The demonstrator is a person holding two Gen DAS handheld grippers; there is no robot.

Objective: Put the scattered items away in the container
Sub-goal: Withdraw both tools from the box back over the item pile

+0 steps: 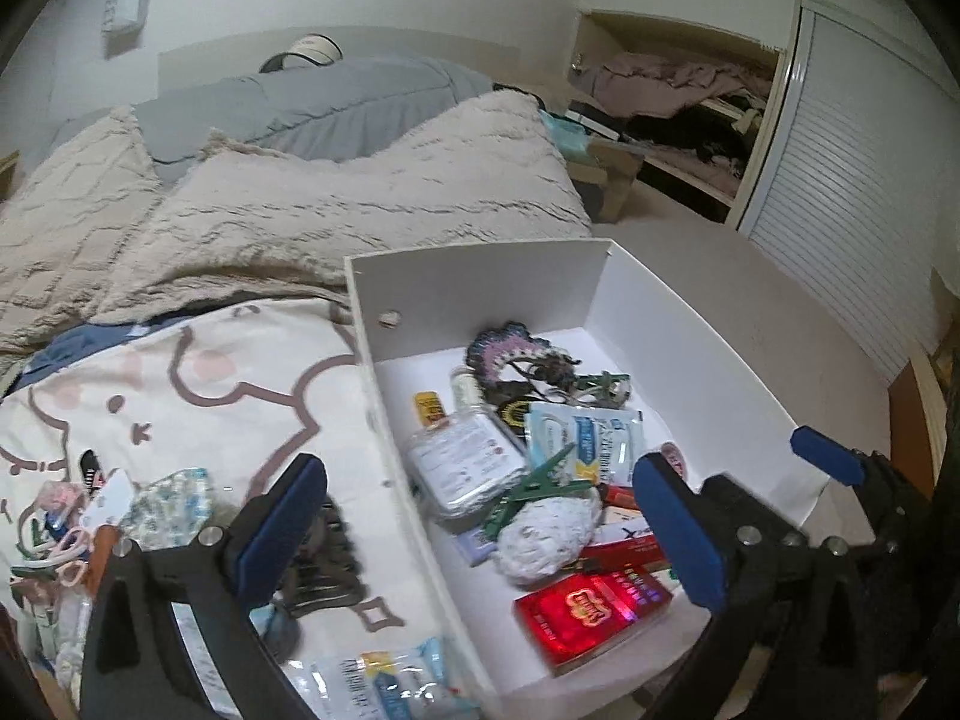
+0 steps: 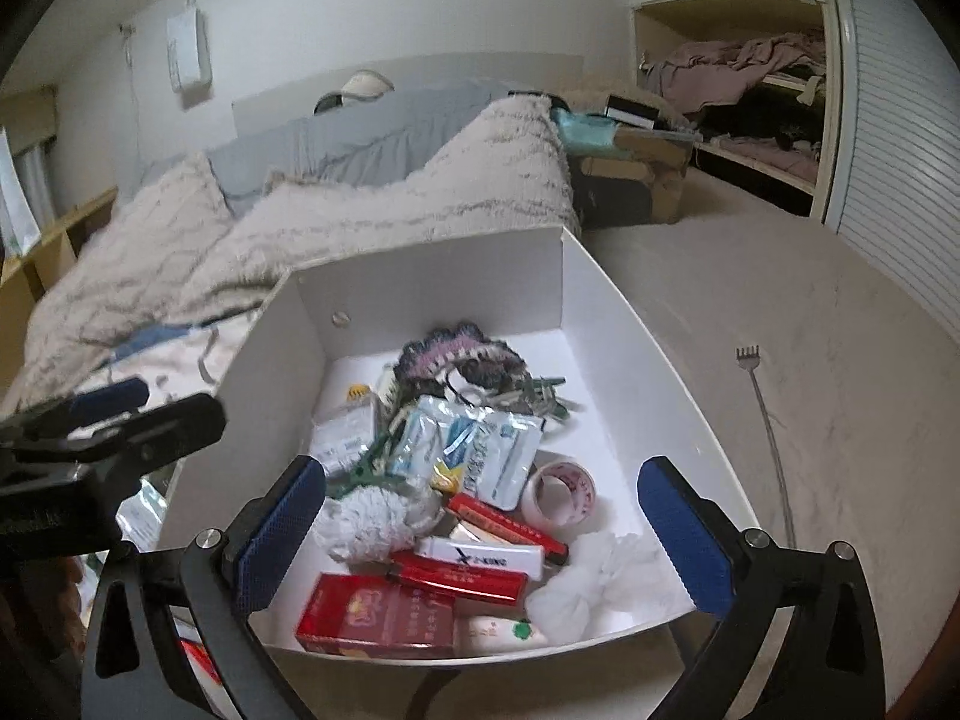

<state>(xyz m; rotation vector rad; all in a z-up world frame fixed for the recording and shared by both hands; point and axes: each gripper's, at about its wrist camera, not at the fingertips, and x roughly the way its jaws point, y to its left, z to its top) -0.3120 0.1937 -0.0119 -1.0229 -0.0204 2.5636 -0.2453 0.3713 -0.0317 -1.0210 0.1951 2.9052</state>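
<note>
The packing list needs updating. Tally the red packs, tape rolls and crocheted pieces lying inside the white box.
Red packs: 3 (wide carton, flat box, slim box)
Tape roll: 1
Crocheted piece: 1
Total: 5, all inside the white box.

White open box (image 2: 456, 276) on bed, filled with small clutter (image 2: 444, 480), more items (image 1: 108, 516) scattered left

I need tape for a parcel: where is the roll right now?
Right wrist view: the tape roll lies inside the white box, right of centre, between the red stick and the white mesh ball.
</note>
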